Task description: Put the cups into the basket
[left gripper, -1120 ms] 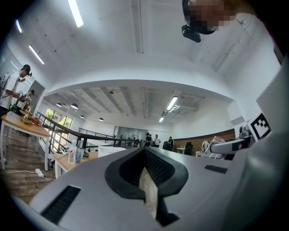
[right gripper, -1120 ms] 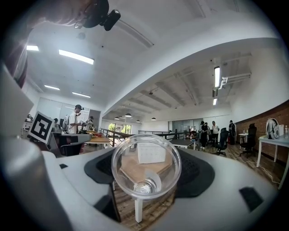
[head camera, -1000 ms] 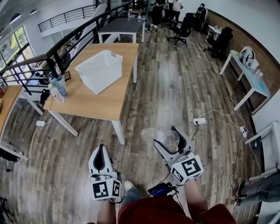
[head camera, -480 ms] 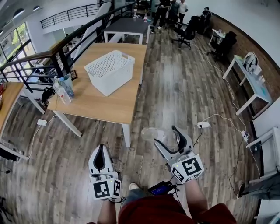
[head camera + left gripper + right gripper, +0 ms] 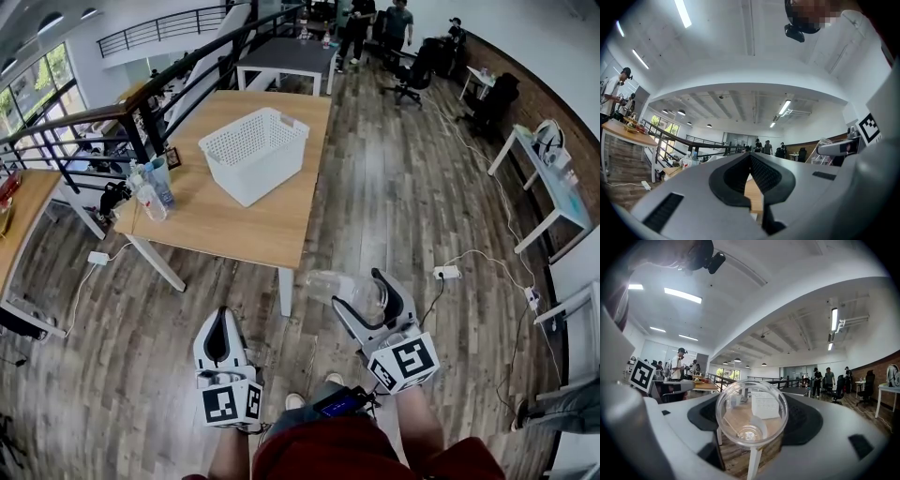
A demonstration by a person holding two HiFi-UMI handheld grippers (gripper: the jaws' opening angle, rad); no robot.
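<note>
A white perforated basket [image 5: 255, 152] stands on a wooden table [image 5: 253, 225] some way ahead of me; through the cup the basket [image 5: 765, 405] shows again in the right gripper view. My right gripper [image 5: 361, 292] is shut on a clear plastic cup [image 5: 334, 285] lying on its side, mouth towards the camera. That cup [image 5: 752, 420] fills the space between the right gripper [image 5: 752, 401] pads and is empty. Low at the left, over the floor, my left gripper [image 5: 217, 317] is shut with nothing in it. In its own view the left gripper [image 5: 751, 155] tips meet.
Bottles [image 5: 152, 190] stand at the wooden table's left edge. A black railing [image 5: 141, 98] runs behind it, and a dark table [image 5: 286, 53] with people [image 5: 375, 21] beyond. White desks [image 5: 553, 173] line the right wall. A power strip [image 5: 447, 273] and cables lie on the floor.
The table and basket have drawn nearer and shifted right in the head view. Both grippers keep their pose, the right one still holding the cup.
</note>
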